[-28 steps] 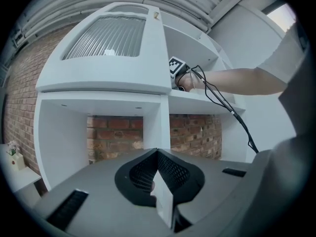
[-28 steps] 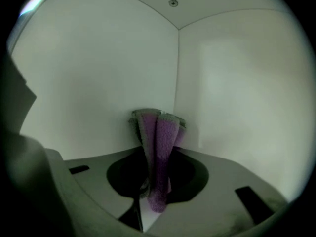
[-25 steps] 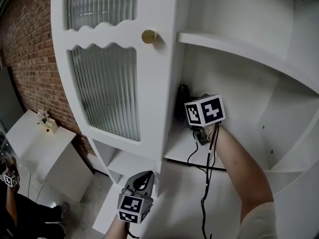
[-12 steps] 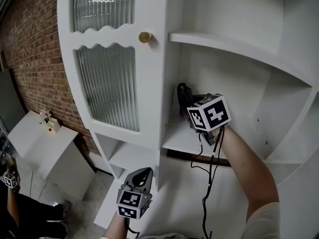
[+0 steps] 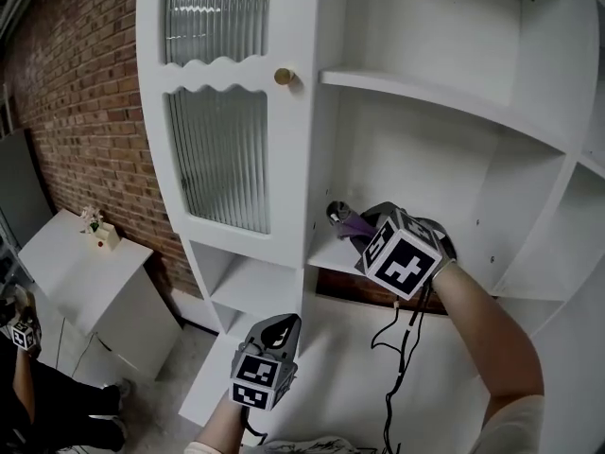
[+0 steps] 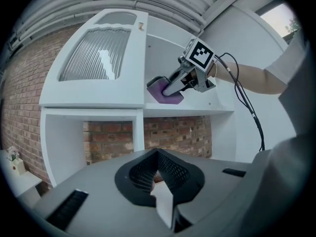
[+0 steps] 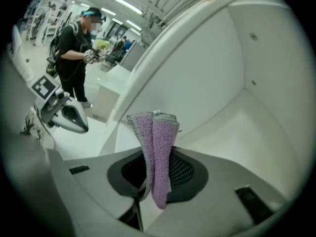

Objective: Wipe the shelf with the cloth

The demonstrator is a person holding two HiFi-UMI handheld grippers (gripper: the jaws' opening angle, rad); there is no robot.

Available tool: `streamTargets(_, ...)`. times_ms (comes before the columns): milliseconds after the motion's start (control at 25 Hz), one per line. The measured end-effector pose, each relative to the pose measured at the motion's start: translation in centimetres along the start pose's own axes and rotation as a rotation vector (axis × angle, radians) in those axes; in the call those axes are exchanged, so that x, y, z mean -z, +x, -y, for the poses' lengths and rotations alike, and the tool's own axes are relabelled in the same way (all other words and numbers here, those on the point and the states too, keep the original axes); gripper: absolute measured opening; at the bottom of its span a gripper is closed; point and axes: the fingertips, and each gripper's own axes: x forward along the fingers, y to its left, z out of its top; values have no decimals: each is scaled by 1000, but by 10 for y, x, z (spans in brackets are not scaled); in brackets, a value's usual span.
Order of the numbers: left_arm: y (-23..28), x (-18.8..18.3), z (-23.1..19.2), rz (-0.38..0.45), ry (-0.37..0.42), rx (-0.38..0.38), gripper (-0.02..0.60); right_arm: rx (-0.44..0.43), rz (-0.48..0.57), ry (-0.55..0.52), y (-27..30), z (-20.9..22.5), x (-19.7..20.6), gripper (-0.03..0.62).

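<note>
A folded purple cloth [image 5: 351,223] hangs pinched in my right gripper [image 5: 357,230], over the front left corner of the white shelf [image 5: 325,251]. In the right gripper view the cloth [image 7: 158,147] droops between the shut jaws of the right gripper [image 7: 157,158], with the shelf board [image 7: 237,127] beyond it. My left gripper [image 5: 282,325] is held low in front of the cabinet, jaws shut and empty. The left gripper view shows the left gripper [image 6: 157,154] pointing up at the cloth [image 6: 165,94] and the right gripper [image 6: 174,87] on the shelf [image 6: 190,110].
A ribbed-glass cabinet door [image 5: 227,159] with a brass knob [image 5: 284,77] stands left of the open shelves. A higher shelf [image 5: 444,97] is above. A black cable [image 5: 397,348] hangs from the right gripper. Brick wall [image 5: 76,112] and a low white table [image 5: 76,272] lie at left.
My right gripper has drawn the cloth from deep against the shelf's left wall out toward the front edge. The left gripper stays low, hardly moved.
</note>
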Motion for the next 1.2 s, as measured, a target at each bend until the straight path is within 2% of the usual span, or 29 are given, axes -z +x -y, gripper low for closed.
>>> streamTargets(160, -8, -2, 12, 10, 15, 21, 14, -43, -134, -175, -11, -29, 4, 83)
streamTargets(320, -16, 7, 13, 4, 17, 29, 14, -87, -191, -218, -4, -50, -1, 78)
streamTargets(720, -11, 25, 9, -22, 7, 50, 14, -150, -199, -117, 20, -46, 3, 71)
streamTargets(920, 3, 30, 12, -26, -7, 79, 14, -132, -189, -40, 37, -30, 2, 69)
streamTargets(1120, 13, 45, 12, -55, -20, 99, 14, -209, -175, 54, 53, -19, 9, 69)
streamTargets(1200, 16, 49, 9, -62, -26, 98, 14, -198, -164, 68, 60, -13, 7, 69)
